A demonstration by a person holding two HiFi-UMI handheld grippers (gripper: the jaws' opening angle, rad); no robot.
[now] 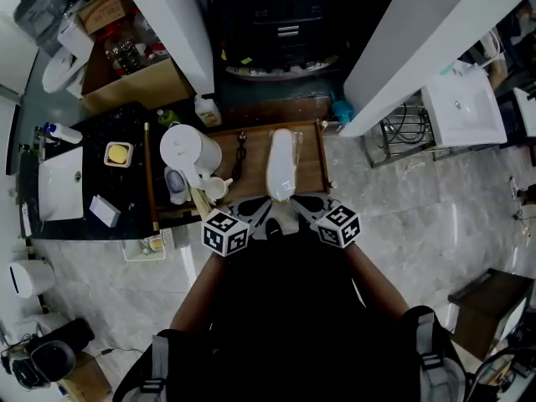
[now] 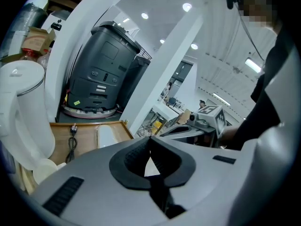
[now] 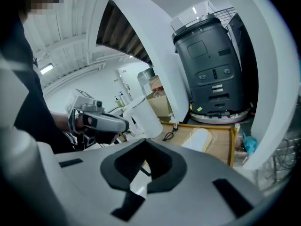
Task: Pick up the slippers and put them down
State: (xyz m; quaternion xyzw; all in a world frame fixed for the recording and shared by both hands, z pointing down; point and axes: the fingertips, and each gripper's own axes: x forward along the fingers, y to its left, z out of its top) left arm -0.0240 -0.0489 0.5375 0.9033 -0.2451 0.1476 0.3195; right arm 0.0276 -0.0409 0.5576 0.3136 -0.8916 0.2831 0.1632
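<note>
The slippers (image 1: 281, 164) are a pale pair in clear wrap, lying lengthwise on the wooden table (image 1: 311, 170). They also show as the slippers (image 2: 107, 136) and the slippers (image 3: 197, 139), lying flat ahead of each gripper. My left gripper (image 1: 270, 218) and right gripper (image 1: 295, 212) hover side by side just short of the pair's near end, above the table's front edge. In the left gripper view the left gripper (image 2: 150, 160) has its dark pads together with nothing between them. The right gripper (image 3: 145, 166) is likewise shut and empty.
A white kettle (image 1: 188, 149) and a small cup stand on the table's left part, with a black cable (image 1: 240, 153) beside the slippers. A dark grey machine (image 2: 101, 69) stands beyond the table between two white pillars. A black counter with a sink (image 1: 63, 182) lies to the left.
</note>
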